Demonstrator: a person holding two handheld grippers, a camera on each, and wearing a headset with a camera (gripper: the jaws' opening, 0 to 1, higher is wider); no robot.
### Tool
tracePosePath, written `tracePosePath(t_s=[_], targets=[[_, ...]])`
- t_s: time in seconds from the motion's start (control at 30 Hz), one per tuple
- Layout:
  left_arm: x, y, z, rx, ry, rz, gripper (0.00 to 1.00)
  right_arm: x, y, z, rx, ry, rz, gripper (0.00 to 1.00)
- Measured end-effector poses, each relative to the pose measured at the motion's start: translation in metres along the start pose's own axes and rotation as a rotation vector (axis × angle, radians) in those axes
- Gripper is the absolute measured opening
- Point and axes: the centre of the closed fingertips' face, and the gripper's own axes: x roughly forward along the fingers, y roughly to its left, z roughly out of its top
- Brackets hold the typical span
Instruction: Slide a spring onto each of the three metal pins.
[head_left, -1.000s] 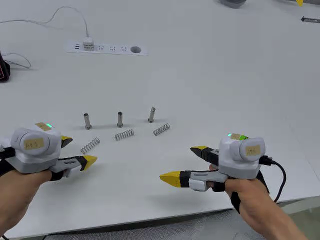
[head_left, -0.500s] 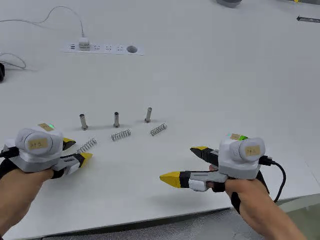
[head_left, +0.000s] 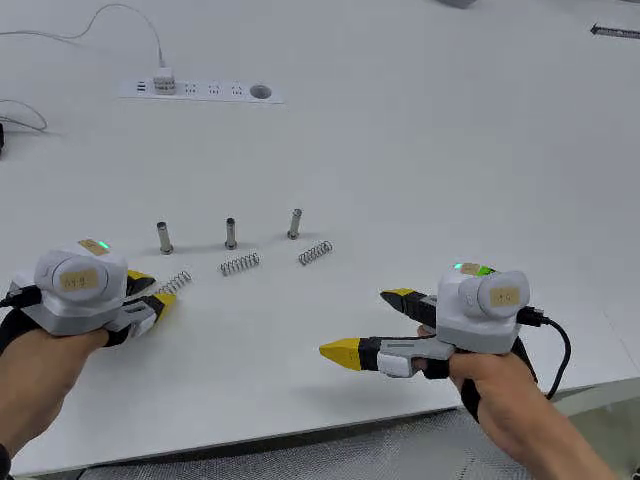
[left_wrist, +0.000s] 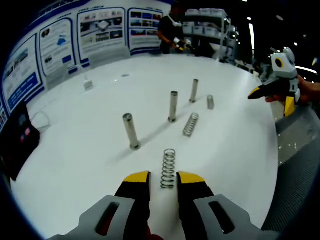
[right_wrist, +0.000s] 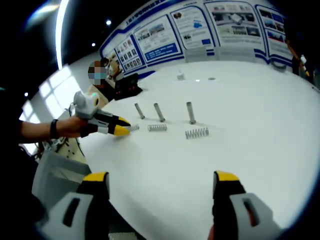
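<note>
Three metal pins stand upright in a row on the white table: left pin (head_left: 164, 238), middle pin (head_left: 231, 234), right pin (head_left: 295, 224). In front of each lies a loose spring: left spring (head_left: 175, 283), middle spring (head_left: 240, 263), right spring (head_left: 315, 252). My left gripper (head_left: 150, 292) is low at the left spring (left_wrist: 168, 168), whose near end lies between the narrowly open jaws (left_wrist: 164, 178) with a small gap beside it. My right gripper (head_left: 370, 325) hovers wide open near the table's front edge, well to the right of the springs, holding nothing (right_wrist: 161, 181).
A white power strip (head_left: 200, 90) with a plugged cable lies at the far left of the table (head_left: 420, 160). A dark device (left_wrist: 20, 135) sits off to the left. The table's front edge runs just below both hands.
My left gripper has moved forward to the left spring and its jaws have narrowed around the spring's end. The right gripper has stayed put.
</note>
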Motion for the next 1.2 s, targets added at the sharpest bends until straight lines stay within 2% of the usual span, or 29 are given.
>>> tracePosePath(t_s=[0.53, 0.77, 1.2], targets=[[0.004, -0.002, -0.001, 0.043, 0.008, 0.004, 0.11, 0.001, -0.001, 0.002, -0.002, 0.004, -0.004, 0.87], [0.000, -0.002, 0.000, 0.025, 0.002, -0.002, 0.11, 0.001, 0.000, 0.001, -0.002, 0.004, -0.001, 0.87], [-0.019, -0.008, 0.021, 0.028, -0.045, -0.003, 0.10, 0.003, 0.001, 0.004, -0.005, 0.000, 0.009, 0.86]])
